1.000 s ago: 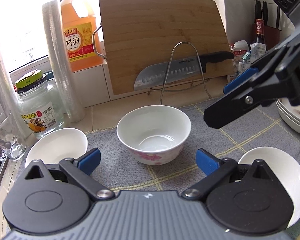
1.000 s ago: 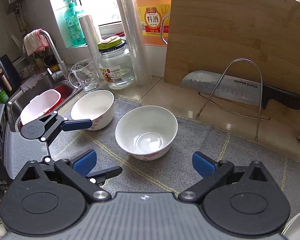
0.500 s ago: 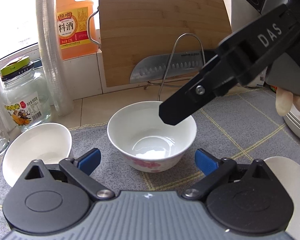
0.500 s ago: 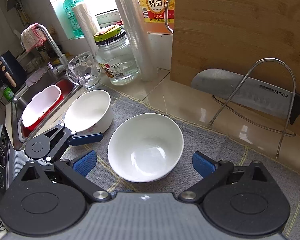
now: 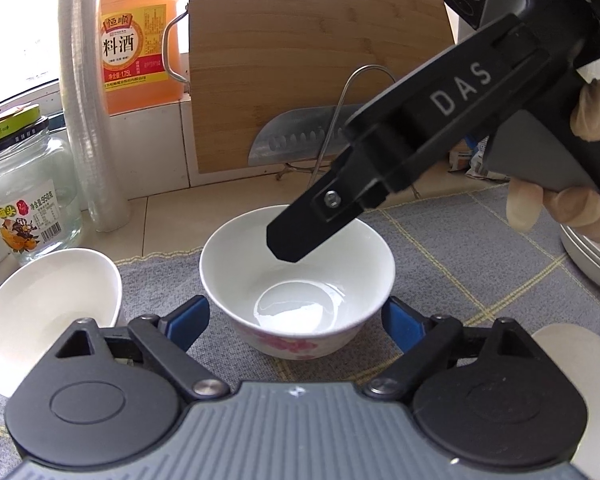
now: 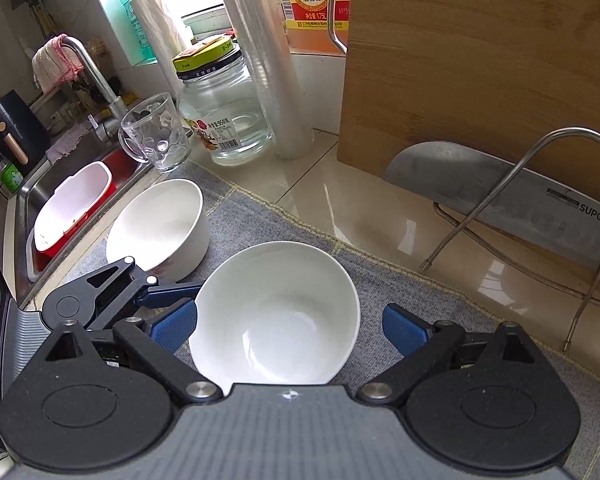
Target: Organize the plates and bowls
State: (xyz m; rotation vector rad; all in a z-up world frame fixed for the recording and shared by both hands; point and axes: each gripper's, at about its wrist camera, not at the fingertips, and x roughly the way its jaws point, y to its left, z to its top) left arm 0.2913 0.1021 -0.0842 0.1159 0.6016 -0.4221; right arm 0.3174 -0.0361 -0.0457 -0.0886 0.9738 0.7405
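A white bowl with pink flowers on its side [image 5: 298, 284] stands upright on the grey checked mat [image 5: 460, 248] in the middle of the tabletop [image 6: 340, 200]. The left gripper [image 5: 296, 318] reaches around it from the near side, its blue pads [image 5: 186, 320] flanking the bowl's wall just beside it without clearly pressing; its jaws have just been closing, with the bowl between them. The right gripper [image 6: 290, 326] hangs over the same bowl, pointing steeply down, its blue pads on either side of the rim with gaps showing; its jaws have just been closing a little too and stand wide. In the left wrist view one black finger [image 5: 312, 228] of the right gripper hovers above the bowl's mouth, and a gloved hand [image 5: 572, 208] holds that tool.

A second white bowl [image 6: 160, 226] sits on the mat's left edge, near the sink [image 6: 24, 200], apart from the first. Another white dish [image 5: 576, 364] lies at the mat's right side, partly hidden. A stack of plates [image 5: 592, 264] shows at the right edge of the tabletop.

Along the back edge stand a glass mug [image 6: 156, 132], a glass jar [image 6: 220, 108], a roll of plastic wrap [image 6: 276, 68], an orange bottle [image 5: 138, 44], a cutting board [image 6: 480, 64] and a knife [image 6: 500, 196] on a wire stand [image 6: 540, 184].
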